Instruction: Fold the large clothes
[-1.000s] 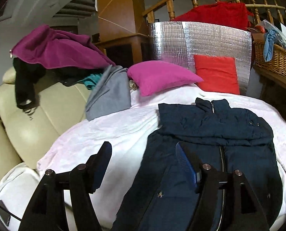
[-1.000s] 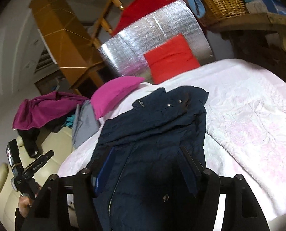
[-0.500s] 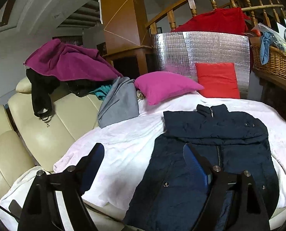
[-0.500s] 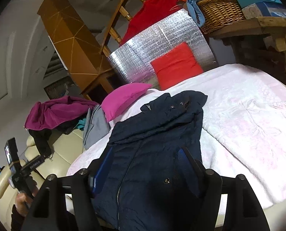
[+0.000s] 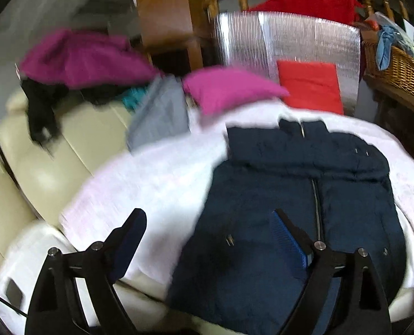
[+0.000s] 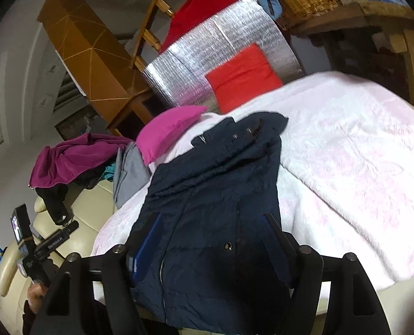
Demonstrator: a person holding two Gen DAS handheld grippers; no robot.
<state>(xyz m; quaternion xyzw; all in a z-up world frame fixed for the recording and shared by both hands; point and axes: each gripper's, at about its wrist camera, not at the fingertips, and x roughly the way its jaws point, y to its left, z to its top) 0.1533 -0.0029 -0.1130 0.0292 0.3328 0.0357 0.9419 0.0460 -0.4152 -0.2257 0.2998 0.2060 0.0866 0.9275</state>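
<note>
A dark navy zip jacket [image 5: 296, 195] lies flat on the white and pink blanket [image 5: 156, 178], collar to the far side, sleeves folded in across the chest. It also shows in the right wrist view [image 6: 212, 201]. My left gripper [image 5: 209, 234] is open and empty above the jacket's near left edge. My right gripper [image 6: 209, 229] is open and empty above the jacket's lower part, near the hem. Neither gripper touches the cloth.
A magenta pillow [image 5: 229, 86], a red pillow [image 5: 310, 86] and a silver foil panel [image 5: 285, 39] stand behind the jacket. A grey garment [image 5: 159, 114] and a purple one [image 5: 78, 58] lie on the cream sofa [image 5: 39, 167] at left. A wicker basket [image 5: 394, 64] stands at right.
Both grippers drew back and up, then came forward and lower over the jacket's near end. The jacket has not moved. Both stay open.
</note>
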